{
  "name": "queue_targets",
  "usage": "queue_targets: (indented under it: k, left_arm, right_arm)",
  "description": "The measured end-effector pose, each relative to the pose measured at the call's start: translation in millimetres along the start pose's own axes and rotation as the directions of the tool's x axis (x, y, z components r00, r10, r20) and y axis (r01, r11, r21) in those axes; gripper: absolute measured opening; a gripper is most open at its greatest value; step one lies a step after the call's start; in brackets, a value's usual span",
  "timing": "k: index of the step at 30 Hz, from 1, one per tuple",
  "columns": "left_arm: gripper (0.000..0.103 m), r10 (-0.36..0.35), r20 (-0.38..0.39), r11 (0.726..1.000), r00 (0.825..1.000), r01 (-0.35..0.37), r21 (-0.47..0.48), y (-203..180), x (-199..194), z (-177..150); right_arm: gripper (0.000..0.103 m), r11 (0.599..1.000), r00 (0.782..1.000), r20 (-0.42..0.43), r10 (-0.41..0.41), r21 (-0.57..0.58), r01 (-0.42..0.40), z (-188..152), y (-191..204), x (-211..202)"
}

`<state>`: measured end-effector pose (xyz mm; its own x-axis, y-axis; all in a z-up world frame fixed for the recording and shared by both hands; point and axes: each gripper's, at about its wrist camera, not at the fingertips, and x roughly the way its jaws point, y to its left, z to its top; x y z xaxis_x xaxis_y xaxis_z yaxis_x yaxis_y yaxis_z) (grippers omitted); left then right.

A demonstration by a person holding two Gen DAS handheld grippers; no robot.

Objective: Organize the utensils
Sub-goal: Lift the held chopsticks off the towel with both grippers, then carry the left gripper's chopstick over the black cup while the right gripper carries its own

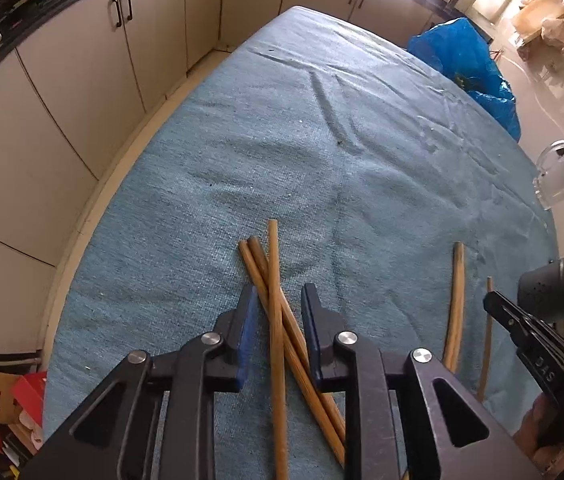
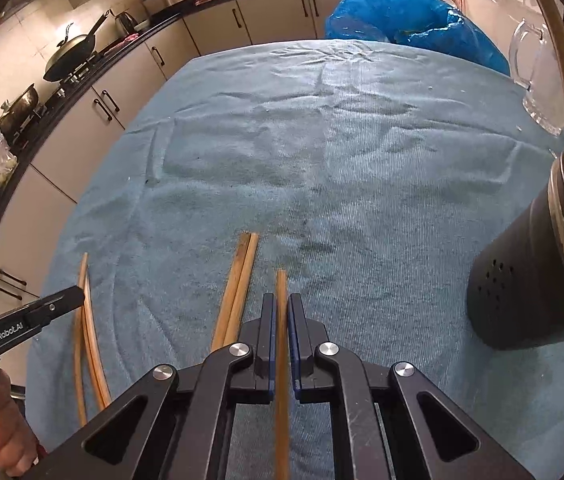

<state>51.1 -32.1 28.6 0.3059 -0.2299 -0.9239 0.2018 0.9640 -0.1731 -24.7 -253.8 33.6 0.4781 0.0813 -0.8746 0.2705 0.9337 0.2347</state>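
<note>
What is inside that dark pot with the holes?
A few wooden sticks poke out of the dark pot, leaning on its rim. Its wall hides their lower ends and anything else inside.

Left gripper (image 1: 278,304) jaws apart over three crossed chopsticks (image 1: 276,280) on blue cloth (image 1: 321,140); black holder (image 1: 553,292) at right.

Left tongs (image 1: 276,304) matte blk plastic w/ blue pads, round silver rivets at pivots, triangular cut-outs in arms, right tongs (image 2: 280,312) same build, white "GenRobot.AI" lettering on side, "DAS" embossed on other, bare hand (image 2: 2,432) on grip
</note>
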Motion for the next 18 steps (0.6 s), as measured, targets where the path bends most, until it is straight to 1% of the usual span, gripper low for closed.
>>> queue_targets:
  k: [1,2,4,6,11,14,16,18]
  left_arm:
    - [0.021,0.000,-0.005,1.000,1.000,0.000,0.001,-0.9,1.7,0.0]
    - [0.017,-0.002,-0.007,1.000,1.000,0.002,0.001,-0.6,2.9,0.0]
    - [0.010,0.019,-0.006,1.000,1.000,-0.019,0.005,-1.9,5.1,-0.3]
    - [0.006,0.005,-0.006,1.000,1.000,-0.005,-0.002,0.0,2.7,-1.1]
    - [0.006,-0.019,0.024,1.000,1.000,0.019,0.000,1.5,-13.9,-5.6]
    - [0.006,-0.049,0.076,0.999,0.996,0.048,0.005,-1.2,-36.7,-10.7]
    - [0.006,-0.070,0.118,0.997,0.990,0.069,0.018,-7.1,-54.4,-14.7]
    - [0.006,-0.092,0.159,0.996,0.983,0.087,0.038,-14.0,-73.1,-19.6]
  right_arm:
    - [0.006,1.000,1.000,0.000,0.000,0.001,0.000,-1.2,-0.1,-0.3]
    - [0.006,1.000,1.000,0.001,0.000,0.004,0.000,-2.9,-0.5,-1.3]
    - [0.006,1.000,1.000,0.005,0.004,0.005,-0.004,-4.5,-1.6,-3.8]
    - [0.006,1.000,1.000,0.011,0.006,0.011,-0.006,-6.4,-3.2,-7.3]
    - [0.006,0.999,0.999,0.028,0.022,0.025,-0.022,-9.2,-6.9,-16.1]
    - [0.006,0.999,0.998,0.049,0.039,0.026,-0.041,-12.4,-7.0,-26.7]
    - [0.006,0.998,0.995,0.078,0.057,0.023,-0.059,-15.2,-6.1,-37.9]
    - [0.006,0.997,0.989,0.125,0.077,0.005,-0.078,-19.1,-3.4,-55.3]
